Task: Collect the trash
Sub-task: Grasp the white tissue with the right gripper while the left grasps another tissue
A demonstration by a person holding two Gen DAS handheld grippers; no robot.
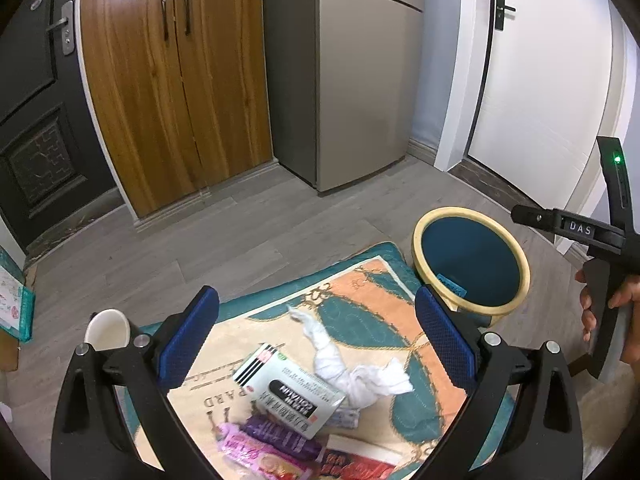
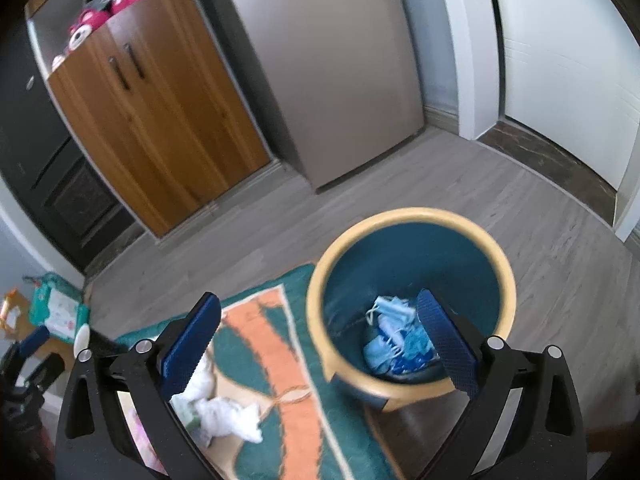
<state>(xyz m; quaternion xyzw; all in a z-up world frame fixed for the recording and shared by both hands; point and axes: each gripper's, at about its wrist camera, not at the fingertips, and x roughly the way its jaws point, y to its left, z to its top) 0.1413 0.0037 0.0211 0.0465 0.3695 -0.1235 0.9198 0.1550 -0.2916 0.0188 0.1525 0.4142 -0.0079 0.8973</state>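
A round bin (image 1: 472, 264) with a cream rim and dark teal inside stands on the floor beside a patterned mat (image 1: 360, 300). In the right wrist view blue masks (image 2: 394, 340) lie at the bottom of the bin (image 2: 408, 216). On the mat lie a twisted white tissue (image 1: 352, 364), a white box (image 1: 288, 392), and purple and pink wrappers (image 1: 264, 444). My left gripper (image 1: 316, 336) hangs open above this litter with nothing between its fingers. My right gripper (image 2: 320, 340) is open over the bin's near rim, empty. The white tissue (image 2: 228, 412) shows by its left finger.
A wooden cabinet (image 1: 176, 80), a fridge (image 1: 360, 72) and a white door (image 1: 548, 80) stand behind on the grey plank floor. A white cup (image 1: 108, 330) sits at the mat's left edge. A hand holds the other gripper's handle (image 1: 608, 280) at the right. A packet (image 2: 60, 312) lies left.
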